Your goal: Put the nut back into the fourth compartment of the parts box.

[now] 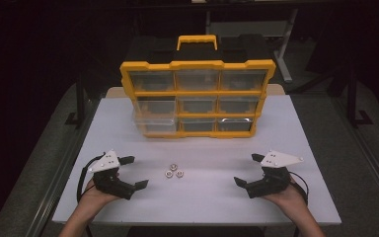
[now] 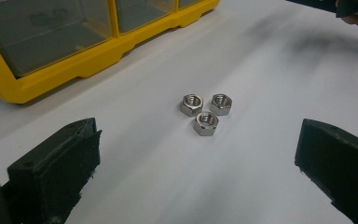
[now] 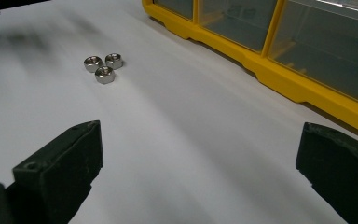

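Note:
Three steel hex nuts (image 1: 173,171) (image 2: 206,111) (image 3: 103,67) lie clustered on the white table (image 1: 202,197), near its front middle. A yellow organiser box (image 1: 196,98) (image 2: 81,58) (image 3: 279,77) with clear drawers and a handle stands upright at the back. My left gripper (image 1: 134,172) (image 2: 193,154) rests at the front left, open, jaws pointing at the nuts with nothing between them. My right gripper (image 1: 246,169) (image 3: 200,158) rests at the front right, open and empty, aimed toward the middle of the table.
Bare white tabletop lies between both grippers and the box. The lower-left clear drawer (image 1: 150,122) of the box sticks out slightly. Dark floor and table legs (image 1: 282,54) surround the table.

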Available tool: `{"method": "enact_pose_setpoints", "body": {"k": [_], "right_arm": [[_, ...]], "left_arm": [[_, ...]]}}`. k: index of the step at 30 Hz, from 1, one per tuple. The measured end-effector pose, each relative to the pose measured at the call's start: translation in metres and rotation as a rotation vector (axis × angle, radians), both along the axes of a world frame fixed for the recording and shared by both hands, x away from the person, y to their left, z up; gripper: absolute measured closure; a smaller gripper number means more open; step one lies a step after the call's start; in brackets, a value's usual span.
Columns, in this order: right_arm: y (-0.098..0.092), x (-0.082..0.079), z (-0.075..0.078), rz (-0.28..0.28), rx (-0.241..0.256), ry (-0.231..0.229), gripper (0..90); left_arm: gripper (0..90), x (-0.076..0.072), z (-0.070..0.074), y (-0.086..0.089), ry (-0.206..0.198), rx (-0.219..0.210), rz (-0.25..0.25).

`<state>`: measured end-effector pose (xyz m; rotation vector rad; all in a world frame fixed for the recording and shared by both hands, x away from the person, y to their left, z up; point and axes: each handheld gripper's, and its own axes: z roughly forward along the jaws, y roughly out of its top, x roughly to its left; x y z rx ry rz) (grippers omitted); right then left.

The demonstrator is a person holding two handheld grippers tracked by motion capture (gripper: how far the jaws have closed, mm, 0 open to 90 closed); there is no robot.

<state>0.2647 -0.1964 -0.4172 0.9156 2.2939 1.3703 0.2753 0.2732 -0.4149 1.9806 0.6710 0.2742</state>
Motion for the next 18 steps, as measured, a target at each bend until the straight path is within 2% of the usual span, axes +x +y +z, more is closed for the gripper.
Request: {"method": "enact_pose_setpoints", "body": {"k": [12,18], "right_arm": [[-0.0001,0.0006,-0.0003,0.008,0.005,0.006,0.0],[-0.0003,0.0008,-0.0001,0.015,0.007,0.007,0.0]], "left_arm": [[0.0,0.0006,0.0,-0.0035,-0.001,0.005,-0.009],[0.0,0.0018,0.0014,-0.0067,0.012,0.008,-0.016]]}}
